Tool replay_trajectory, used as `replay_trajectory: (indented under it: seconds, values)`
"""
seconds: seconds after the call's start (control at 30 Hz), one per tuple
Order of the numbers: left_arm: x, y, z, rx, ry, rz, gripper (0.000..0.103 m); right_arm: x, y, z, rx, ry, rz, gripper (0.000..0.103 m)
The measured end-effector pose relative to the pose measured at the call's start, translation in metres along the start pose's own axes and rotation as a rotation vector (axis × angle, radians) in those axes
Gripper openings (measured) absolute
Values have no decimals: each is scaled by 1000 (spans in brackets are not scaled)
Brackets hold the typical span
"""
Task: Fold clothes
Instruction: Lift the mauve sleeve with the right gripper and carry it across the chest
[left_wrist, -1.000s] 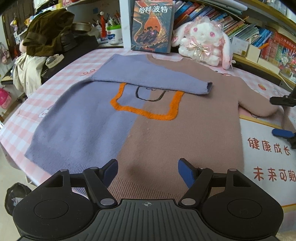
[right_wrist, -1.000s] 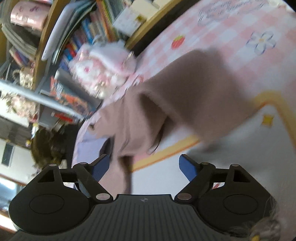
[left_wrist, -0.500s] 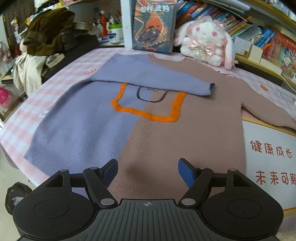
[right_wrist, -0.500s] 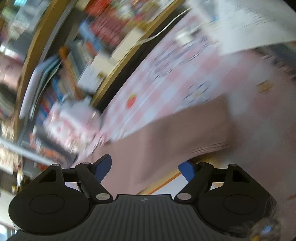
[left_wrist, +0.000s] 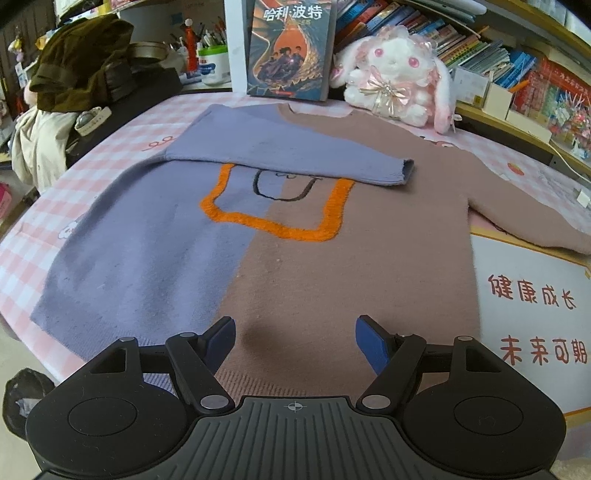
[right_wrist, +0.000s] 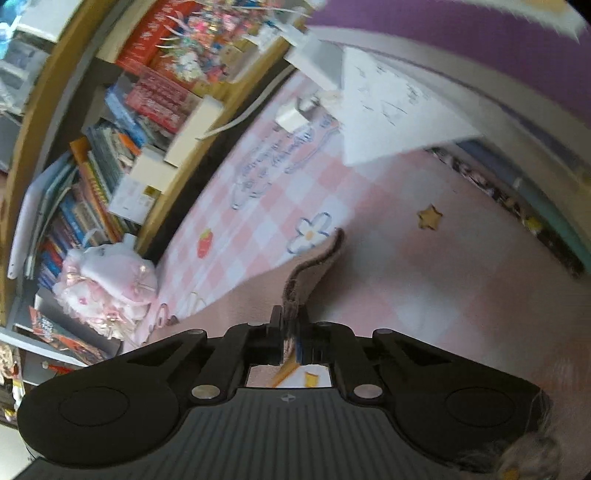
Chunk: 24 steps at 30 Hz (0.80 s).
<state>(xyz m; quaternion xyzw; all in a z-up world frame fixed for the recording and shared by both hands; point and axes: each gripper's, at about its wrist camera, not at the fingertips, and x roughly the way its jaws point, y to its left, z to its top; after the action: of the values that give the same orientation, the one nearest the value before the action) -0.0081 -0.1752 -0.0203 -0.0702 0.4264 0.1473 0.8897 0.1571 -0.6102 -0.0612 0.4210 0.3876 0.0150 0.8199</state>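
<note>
A sweater (left_wrist: 258, 258), lilac on the left half and brown on the right with an orange outline on the chest, lies flat on the pink checked table (left_wrist: 33, 229). Its lilac sleeve (left_wrist: 295, 158) is folded across the chest. The brown sleeve (left_wrist: 524, 206) stretches out to the right. My left gripper (left_wrist: 295, 339) hovers open over the sweater's hem, nothing between its blue pads. In the right wrist view my right gripper (right_wrist: 290, 325) is shut on the brown sleeve's cuff (right_wrist: 314, 266), which stands up from the pads.
At the back of the table stand a book (left_wrist: 291, 48) and a pink plush rabbit (left_wrist: 395, 74); dark clothes (left_wrist: 81, 62) are piled at the back left. A white printed board (left_wrist: 535, 314) lies to the sweater's right. Bookshelves (right_wrist: 122, 140) line the far side.
My right gripper swung along the brown sleeve to its cuff and its jaws went from wide open to shut on it. The left gripper and the sweater's body stayed put.
</note>
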Motion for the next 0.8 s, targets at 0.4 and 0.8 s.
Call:
replay_trajectory:
  seconds: [0.4, 0.8]
  values:
    - [-5, 33, 2, -50, -66, -32, 74, -1, 104, -14, -173, -6, 206, 5]
    - [-8, 126, 25, -20, -197, -148, 74, 34, 248, -83, -322, 20, 309, 5]
